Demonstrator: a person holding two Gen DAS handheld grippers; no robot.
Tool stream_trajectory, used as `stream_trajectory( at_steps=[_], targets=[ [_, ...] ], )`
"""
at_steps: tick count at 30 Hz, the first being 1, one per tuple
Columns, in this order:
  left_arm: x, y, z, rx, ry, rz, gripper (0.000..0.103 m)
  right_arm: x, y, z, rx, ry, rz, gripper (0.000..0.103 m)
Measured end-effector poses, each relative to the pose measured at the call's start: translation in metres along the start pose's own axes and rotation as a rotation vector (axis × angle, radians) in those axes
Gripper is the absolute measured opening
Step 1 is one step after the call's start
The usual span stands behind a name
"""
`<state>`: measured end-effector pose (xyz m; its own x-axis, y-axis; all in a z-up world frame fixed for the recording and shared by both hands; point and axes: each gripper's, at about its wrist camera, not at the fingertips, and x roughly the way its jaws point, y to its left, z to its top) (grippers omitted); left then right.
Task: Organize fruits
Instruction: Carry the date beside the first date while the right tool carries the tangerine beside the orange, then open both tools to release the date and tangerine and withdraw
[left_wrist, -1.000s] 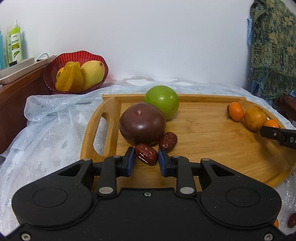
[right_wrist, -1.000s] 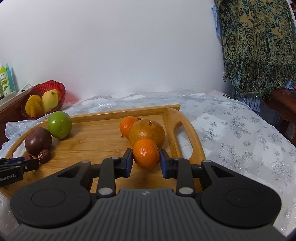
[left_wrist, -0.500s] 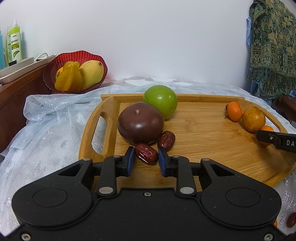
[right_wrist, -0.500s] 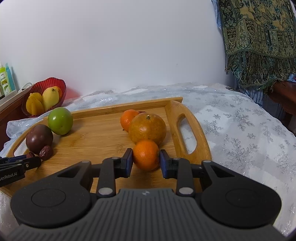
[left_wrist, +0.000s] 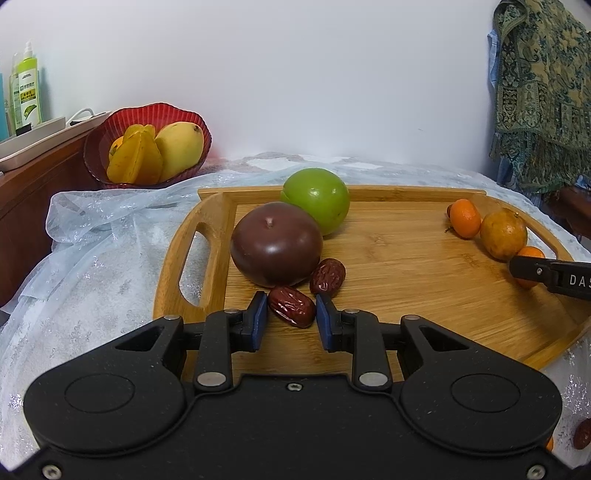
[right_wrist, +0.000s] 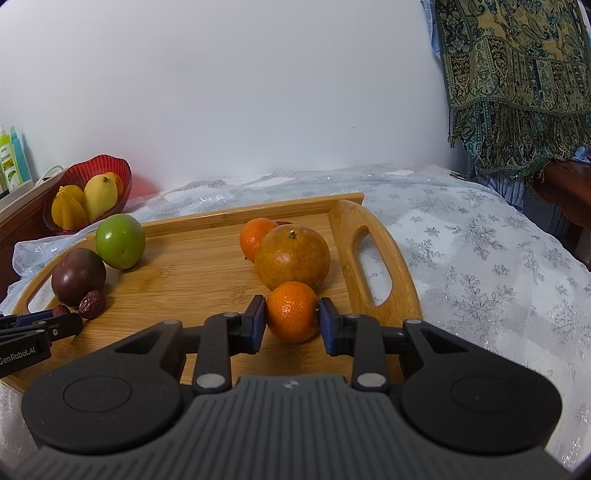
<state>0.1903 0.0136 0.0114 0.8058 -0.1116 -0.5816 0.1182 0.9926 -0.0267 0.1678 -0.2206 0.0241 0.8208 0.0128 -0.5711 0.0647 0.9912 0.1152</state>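
Left gripper (left_wrist: 290, 313) pinches a red date (left_wrist: 291, 305) at lower centre of the wooden tray (left_wrist: 424, 273); right gripper (right_wrist: 291, 315) clamps a small mandarin (right_wrist: 291, 311) by the right handle. No shift since a second ago: both placed, release pending.

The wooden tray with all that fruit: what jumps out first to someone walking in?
Two black grippers each pinch a fruit on the wooden tray: the left gripper a wrinkled red date, the right gripper a small tangerine. A big purple fruit and a green fruit sit at the tray's left end.
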Motion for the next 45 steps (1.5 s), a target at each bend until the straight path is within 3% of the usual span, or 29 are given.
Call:
stream_trajectory(
  at_steps=[12, 16, 24, 27, 37, 45],
  targets=[
    [-0.002, -0.001, 0.0, 0.004, 0.0, -0.006, 0.026, 0.0, 0.0, 0.0, 0.001, 0.0, 0.0, 0.039],
    [-0.002, -0.001, -0.001, 0.004, 0.001, -0.007, 0.031, -0.001, 0.0, -0.001, 0.001, -0.001, -0.001, 0.039],
    [-0.004, -0.003, -0.002, 0.0, 0.004, -0.008, 0.039, -0.003, 0.001, -0.002, -0.002, -0.007, -0.003, 0.052],
    [-0.005, -0.003, -0.003, -0.002, 0.006, -0.008, 0.044, -0.005, 0.002, -0.002, -0.001, -0.011, -0.005, 0.055],
    [-0.014, -0.002, -0.003, -0.023, -0.01, -0.012, 0.075, -0.011, 0.001, -0.004, 0.052, -0.002, 0.014, 0.068],
    [-0.029, -0.003, -0.006, -0.037, -0.036, -0.022, 0.086, -0.025, 0.002, -0.009, 0.047, -0.052, 0.002, 0.079]
  ],
)
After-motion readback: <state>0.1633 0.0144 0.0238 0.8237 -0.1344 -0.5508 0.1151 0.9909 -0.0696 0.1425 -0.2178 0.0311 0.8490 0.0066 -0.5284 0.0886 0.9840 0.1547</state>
